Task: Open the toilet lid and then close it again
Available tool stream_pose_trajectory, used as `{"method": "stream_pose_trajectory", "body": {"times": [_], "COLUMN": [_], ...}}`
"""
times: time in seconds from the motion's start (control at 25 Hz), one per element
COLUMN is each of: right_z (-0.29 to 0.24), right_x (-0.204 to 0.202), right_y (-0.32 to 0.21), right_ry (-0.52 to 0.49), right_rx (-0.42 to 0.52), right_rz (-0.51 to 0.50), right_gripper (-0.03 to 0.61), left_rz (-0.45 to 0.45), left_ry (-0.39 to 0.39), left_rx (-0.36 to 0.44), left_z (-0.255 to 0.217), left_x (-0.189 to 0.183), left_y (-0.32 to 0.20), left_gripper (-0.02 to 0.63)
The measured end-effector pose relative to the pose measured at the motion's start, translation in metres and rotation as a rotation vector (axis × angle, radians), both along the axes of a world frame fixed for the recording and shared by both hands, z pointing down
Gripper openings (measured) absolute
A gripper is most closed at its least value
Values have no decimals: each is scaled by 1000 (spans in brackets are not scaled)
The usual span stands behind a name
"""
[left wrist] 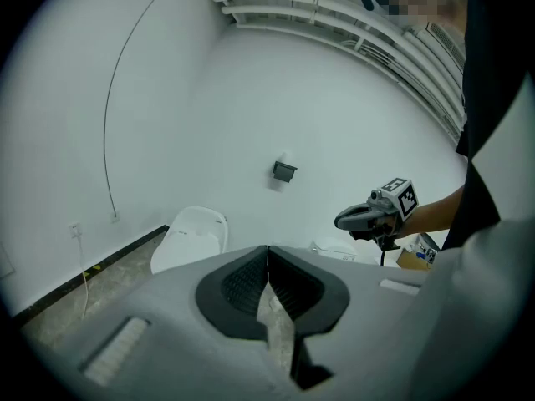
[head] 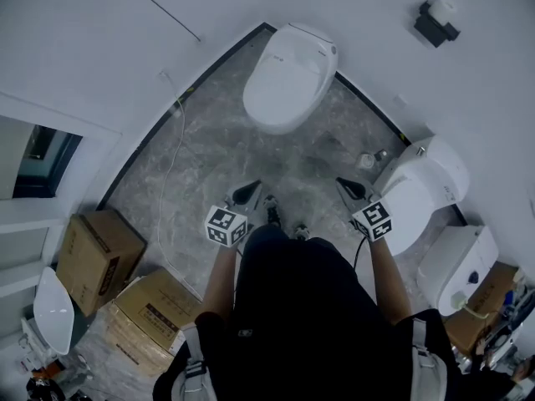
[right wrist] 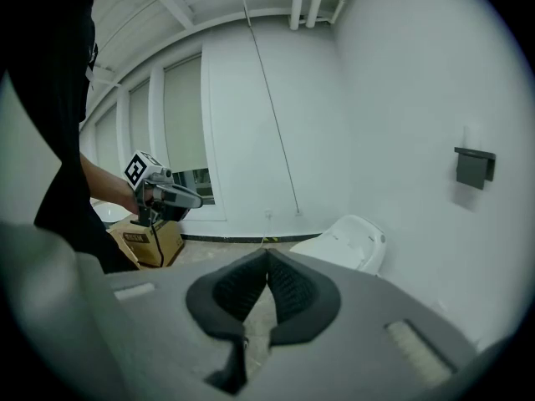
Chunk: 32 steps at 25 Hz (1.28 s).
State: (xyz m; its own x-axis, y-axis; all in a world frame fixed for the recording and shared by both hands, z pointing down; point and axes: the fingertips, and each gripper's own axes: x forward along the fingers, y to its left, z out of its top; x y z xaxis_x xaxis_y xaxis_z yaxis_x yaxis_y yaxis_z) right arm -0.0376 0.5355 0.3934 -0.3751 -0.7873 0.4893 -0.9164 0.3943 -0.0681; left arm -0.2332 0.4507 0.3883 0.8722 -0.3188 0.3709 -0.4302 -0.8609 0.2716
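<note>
Seen from above, a person stands on a grey marbled floor [head: 209,149] in a white-walled room, holding a hand-held gripper in each hand.

The left hand-held gripper [head: 249,189] and the right hand-held gripper [head: 347,185] both point toward 12 o'clock. In each gripper's own view the jaws are pressed together with nothing between them.

The toilet [head: 288,78] stands at 12 o'clock, against the wall and well apart from both grippers. Its lid [head: 282,80] lies flat and closed. Neither gripper touches it.

Two other white toilets [head: 422,190] sit by the wall between 3 and 4 o'clock. Cardboard boxes [head: 96,257] are stacked at about 8 o'clock.

Judging from this, the task has not started. The person has yet to close the gap to the toilet. After that, the lid must be lifted up, then lowered shut again. Both halves of the job remain.
</note>
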Motion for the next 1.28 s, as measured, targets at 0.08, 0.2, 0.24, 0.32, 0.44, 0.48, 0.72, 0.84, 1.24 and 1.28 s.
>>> {"method": "stream_pose_trajectory", "body": {"times": [0.08, 0.2, 0.24, 0.32, 0.44, 0.48, 0.72, 0.84, 1.24, 1.28], "right_z": [1, 2, 3, 4, 5, 5, 13, 18, 28, 31], "right_x": [2, 3, 2, 0, -5, -7, -3, -1, 9, 12], "right_y": [-14, -33, -40, -53, -67, -70, -92, -103, -122, -124], "right_ry": [9, 28, 34, 44, 46, 47, 61, 66, 42, 38], "right_rx": [-11, -31, -36, -43, -57, -62, -74, -72, -83, -88], "right_rz": [17, 43, 51, 64, 79, 82, 109, 127, 158, 157], "right_gripper": [3, 3, 3, 3, 3, 3, 3, 3, 3, 3], "left_rz": [23, 59, 72, 97, 125, 132, 160, 166, 133, 122], "left_ry": [0, 5, 7, 8, 16, 19, 33, 31, 8, 6], "left_rx": [-11, -29, -33, -35, -36, -36, -38, -41, -57, -59], "left_z": [5, 10, 12, 14, 15, 14, 15, 19, 29, 29], "left_x": [3, 5, 6, 9, 14, 15, 21, 16, 5, 5], "left_y": [-16, -40, -49, -67, -89, -96, -124, -133, -157, -158], "left_gripper": [12, 12, 12, 12, 12, 12, 12, 12, 12, 12]}}
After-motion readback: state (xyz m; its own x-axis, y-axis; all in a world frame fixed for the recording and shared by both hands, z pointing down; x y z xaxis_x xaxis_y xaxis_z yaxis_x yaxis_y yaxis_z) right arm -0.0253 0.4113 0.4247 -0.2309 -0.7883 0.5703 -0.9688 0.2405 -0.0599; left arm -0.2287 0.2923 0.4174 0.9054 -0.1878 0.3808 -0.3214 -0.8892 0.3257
